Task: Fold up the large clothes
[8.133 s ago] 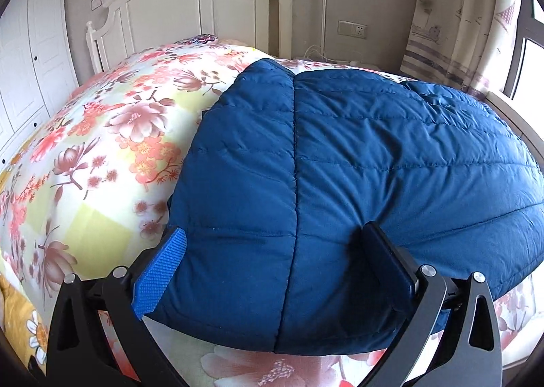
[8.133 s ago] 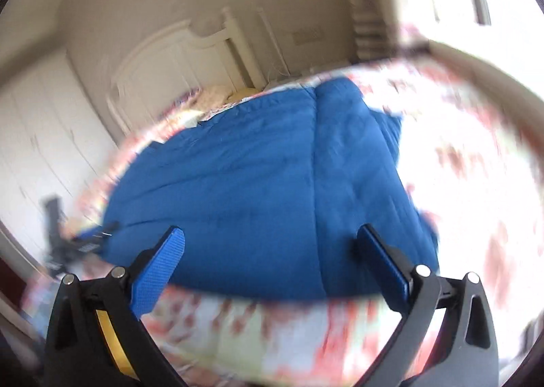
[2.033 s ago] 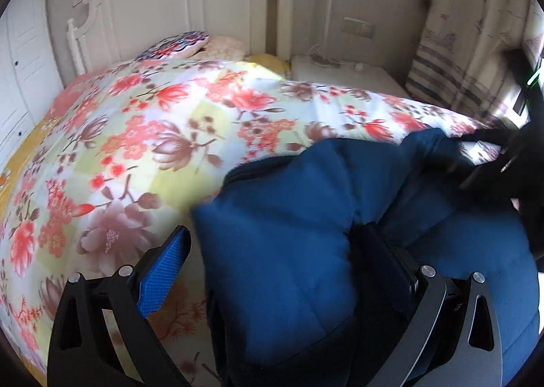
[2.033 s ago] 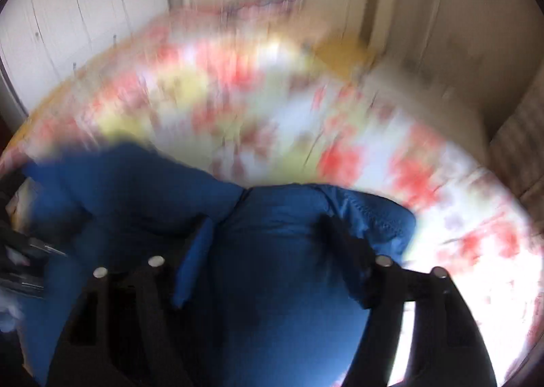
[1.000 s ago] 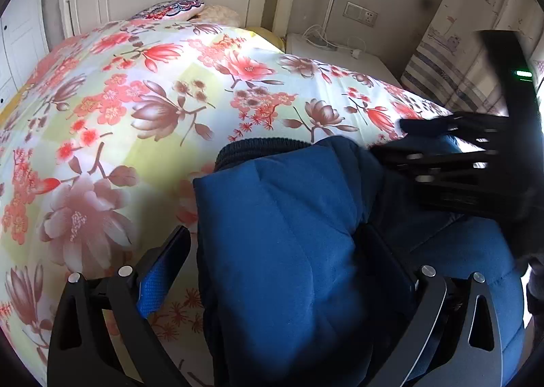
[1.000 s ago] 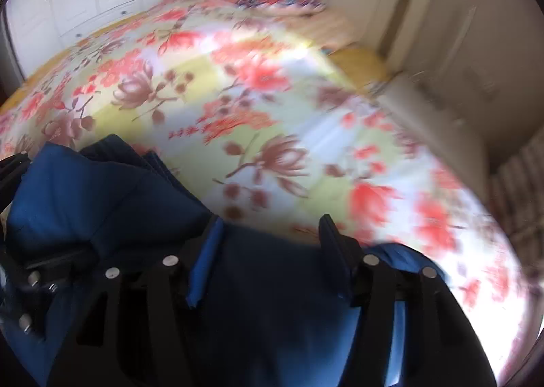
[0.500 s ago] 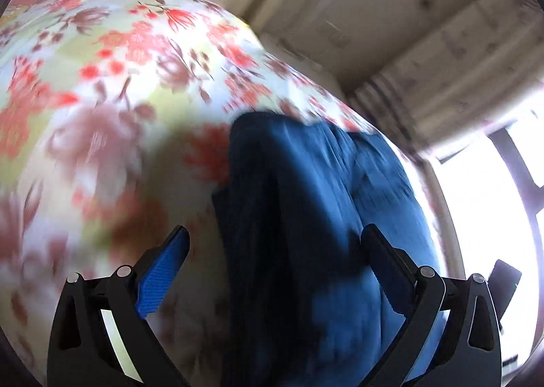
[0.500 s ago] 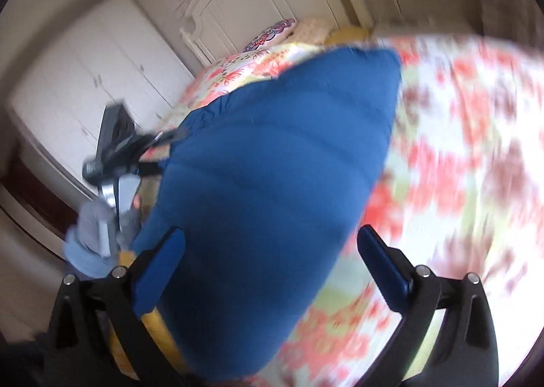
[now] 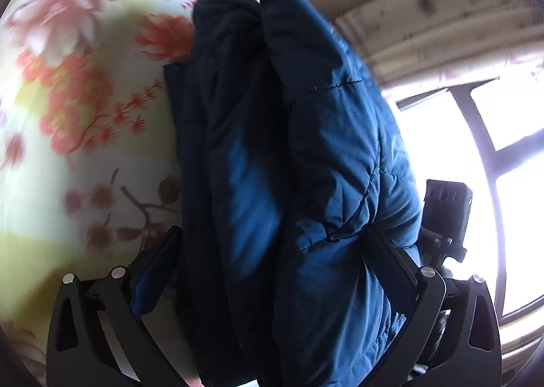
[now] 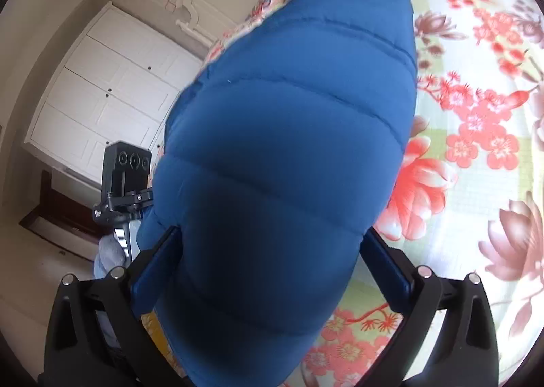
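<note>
Left wrist view: folded blue quilted down jacket (image 9: 316,162) lies on the floral bedspread (image 9: 78,88), soft, puffy and light, best taken at a stitched edge. Left gripper (image 9: 275,261), pitched downward, straddles its layers, jaws wide, nothing pinched.

Right wrist view: right gripper (image 10: 272,268), jaws just opened fully, brackets the jacket's smooth outer panel (image 10: 289,135) without clamping.

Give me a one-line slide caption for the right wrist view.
Open right tongs straddle a folded blue puffer jacket on a floral bedspread, white wardrobe behind.
</note>
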`<act>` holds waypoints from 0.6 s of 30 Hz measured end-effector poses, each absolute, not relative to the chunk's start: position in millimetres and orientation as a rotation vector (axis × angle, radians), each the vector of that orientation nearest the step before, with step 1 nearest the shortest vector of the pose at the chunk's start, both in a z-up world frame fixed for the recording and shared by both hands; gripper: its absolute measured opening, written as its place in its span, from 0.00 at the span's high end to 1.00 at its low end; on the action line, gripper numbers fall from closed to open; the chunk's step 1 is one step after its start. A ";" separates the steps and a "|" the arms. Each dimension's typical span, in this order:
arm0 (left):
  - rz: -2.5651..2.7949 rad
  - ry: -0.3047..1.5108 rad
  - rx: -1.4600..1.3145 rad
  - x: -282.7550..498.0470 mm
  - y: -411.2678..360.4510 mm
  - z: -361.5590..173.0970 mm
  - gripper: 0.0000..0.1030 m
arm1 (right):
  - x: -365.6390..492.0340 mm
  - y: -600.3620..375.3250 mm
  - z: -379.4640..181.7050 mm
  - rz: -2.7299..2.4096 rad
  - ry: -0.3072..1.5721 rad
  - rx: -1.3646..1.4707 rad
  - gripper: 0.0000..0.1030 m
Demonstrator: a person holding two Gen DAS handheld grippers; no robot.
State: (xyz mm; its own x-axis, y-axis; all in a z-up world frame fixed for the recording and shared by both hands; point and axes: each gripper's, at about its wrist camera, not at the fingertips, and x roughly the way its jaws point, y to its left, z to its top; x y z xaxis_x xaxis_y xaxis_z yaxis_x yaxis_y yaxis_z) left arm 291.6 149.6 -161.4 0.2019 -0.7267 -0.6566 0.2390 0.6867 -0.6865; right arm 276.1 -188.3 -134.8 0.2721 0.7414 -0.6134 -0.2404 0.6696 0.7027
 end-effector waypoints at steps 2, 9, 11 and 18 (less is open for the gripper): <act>-0.731 1.201 -0.481 293.9 147.6 -161.5 0.04 | 279.7 -190.7 -139.6 0.735 1.126 0.545 0.02; -0.807 1.133 -0.541 285.6 145.8 -169.1 0.07 | 268.1 -183.7 -139.2 0.747 1.027 0.513 0.08; -0.827 1.048 -0.524 277.6 142.7 -167.3 0.11 | 258.1 -181.3 -130.5 0.729 0.950 0.467 0.19; -0.897 0.933 -0.696 302.2 102.5 -150.1 0.17 | 259.8 -209.3 -87.8 0.643 0.758 0.338 0.35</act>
